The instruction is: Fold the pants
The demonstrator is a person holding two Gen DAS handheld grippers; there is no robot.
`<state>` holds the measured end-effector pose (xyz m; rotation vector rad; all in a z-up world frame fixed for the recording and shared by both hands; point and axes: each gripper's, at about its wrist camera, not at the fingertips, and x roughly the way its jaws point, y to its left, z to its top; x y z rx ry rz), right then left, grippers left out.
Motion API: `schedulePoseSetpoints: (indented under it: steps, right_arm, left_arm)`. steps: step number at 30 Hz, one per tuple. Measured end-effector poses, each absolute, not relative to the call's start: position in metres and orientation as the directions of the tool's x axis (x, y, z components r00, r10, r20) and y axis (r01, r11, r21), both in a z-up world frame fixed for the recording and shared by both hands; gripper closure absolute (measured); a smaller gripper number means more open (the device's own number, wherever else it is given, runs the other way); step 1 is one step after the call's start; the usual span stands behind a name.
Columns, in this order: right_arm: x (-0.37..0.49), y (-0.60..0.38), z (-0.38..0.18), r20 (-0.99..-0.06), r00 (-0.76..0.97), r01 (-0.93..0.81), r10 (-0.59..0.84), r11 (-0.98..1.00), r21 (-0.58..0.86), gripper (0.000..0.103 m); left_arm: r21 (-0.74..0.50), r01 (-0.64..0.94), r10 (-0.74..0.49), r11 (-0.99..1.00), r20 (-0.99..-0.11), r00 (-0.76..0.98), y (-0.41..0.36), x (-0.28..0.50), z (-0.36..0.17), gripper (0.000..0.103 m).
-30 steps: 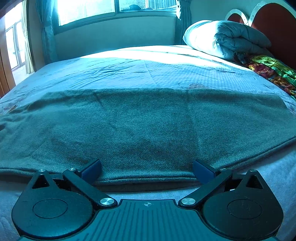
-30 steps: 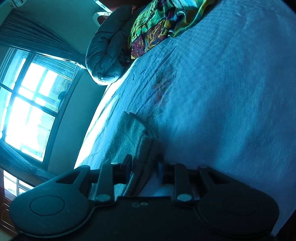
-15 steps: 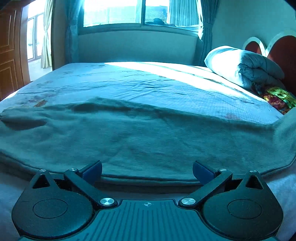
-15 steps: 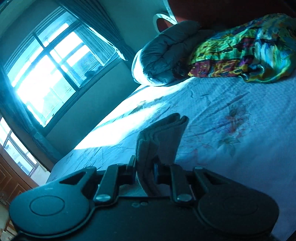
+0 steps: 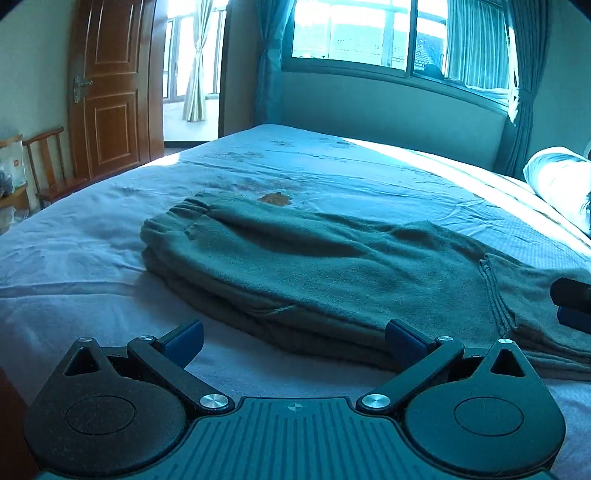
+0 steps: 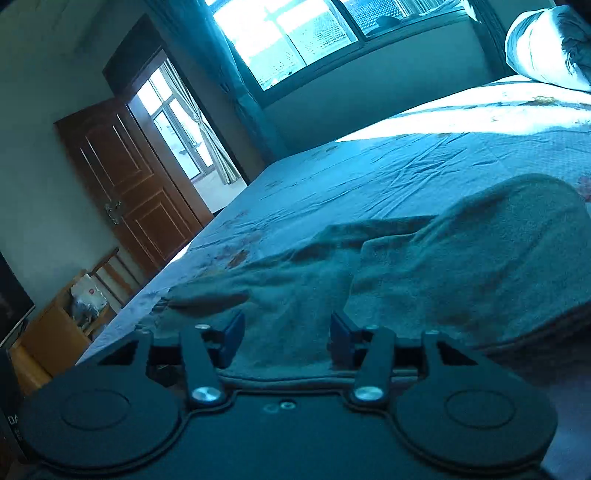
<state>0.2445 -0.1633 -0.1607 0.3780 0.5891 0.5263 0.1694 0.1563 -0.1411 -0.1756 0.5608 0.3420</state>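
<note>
Our left gripper [image 5: 293,341] sits low at the near edge of the bed [image 5: 74,258], fingers [image 5: 184,338] spread wide with nothing between them. Its right finger tip is just beside the near folded edge of the pants [image 5: 314,266]; we can't tell if it touches.

Pants are grey-green fleece, lying lengthwise across the bed in a stack of layers. Elastic waistband [image 5: 184,214] is at the left end in the left wrist view, on the side toward the door [image 5: 114,92]. At the right end a folded-over flap of leg fabric [image 5: 524,288] lies on top of the stack, and the tip of our right gripper [image 5: 572,302] shows there at the frame edge, against that flap.

From the right wrist view: right gripper [image 6: 286,332] has its fingers [image 6: 232,334] apart at a moderate gap, pants [image 6: 461,258] fabric lying between them and under the body of the tool. Fingers are not pinched on the cloth. The fabric humps up in a loose bulge to the right of the gripper, and the rest runs flat away toward the door [image 6: 136,177].

Background: window [image 5: 369,33] with curtains behind the bed, rolled duvet [image 5: 557,181] at the right, wooden chair [image 5: 48,162] next to the door.
</note>
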Motion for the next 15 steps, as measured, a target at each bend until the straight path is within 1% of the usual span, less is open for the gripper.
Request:
schedulePoseSetpoints:
  steps: [2,3,6,9,10,12,13,14,15]
  right_arm:
    - [0.246,-0.185,-0.157,-0.421,0.742,-0.296,0.522,0.818,0.493,0.061]
    - [0.247,-0.2,-0.153,-0.413,0.77,-0.26,0.486,0.831,0.492,0.059]
    - [0.252,-0.235,-0.142,-0.405,0.819,-0.182,0.406,0.854,0.488,0.058]
    - [0.248,-0.259,-0.14,-0.407,0.852,-0.127,0.33,0.883,0.451,0.056]
    - [0.243,-0.268,-0.145,-0.407,0.861,-0.102,0.305,0.888,0.449,0.053]
    - [0.241,-0.283,-0.148,-0.405,0.873,-0.06,0.272,0.884,0.464,0.047]
    - [0.239,-0.29,-0.151,-0.407,0.876,-0.044,0.259,0.883,0.467,0.046]
    - [0.237,-0.294,-0.154,-0.407,0.878,-0.034,0.251,0.882,0.471,0.046]
    - [0.238,-0.297,-0.155,-0.405,0.88,-0.031,0.25,0.879,0.475,0.046]
  left_arm:
    - [-0.133,-0.335,0.218,0.933,-0.534,0.817,0.155,0.171,-0.143,0.0]
    - [-0.167,-0.305,0.176,0.938,-0.53,0.83,0.151,0.174,-0.145,0.0]
    - [-0.225,-0.211,0.066,0.951,-0.52,0.852,0.125,0.19,-0.146,0.0]
    - [-0.303,-0.102,-0.076,0.947,-0.524,0.849,0.094,0.217,-0.148,0.0]
    - [-0.335,-0.066,-0.129,0.94,-0.527,0.84,0.081,0.227,-0.148,0.001]
    - [-0.383,-0.024,-0.204,0.924,-0.542,0.816,0.067,0.243,-0.152,0.018]
    - [-0.412,-0.011,-0.245,0.911,-0.562,0.79,0.062,0.253,-0.157,0.03]
    - [-0.461,-0.007,-0.29,0.887,-0.57,0.769,0.06,0.261,-0.162,0.04]
    - [-0.495,-0.018,-0.318,0.869,-0.585,0.746,0.056,0.266,-0.169,0.044]
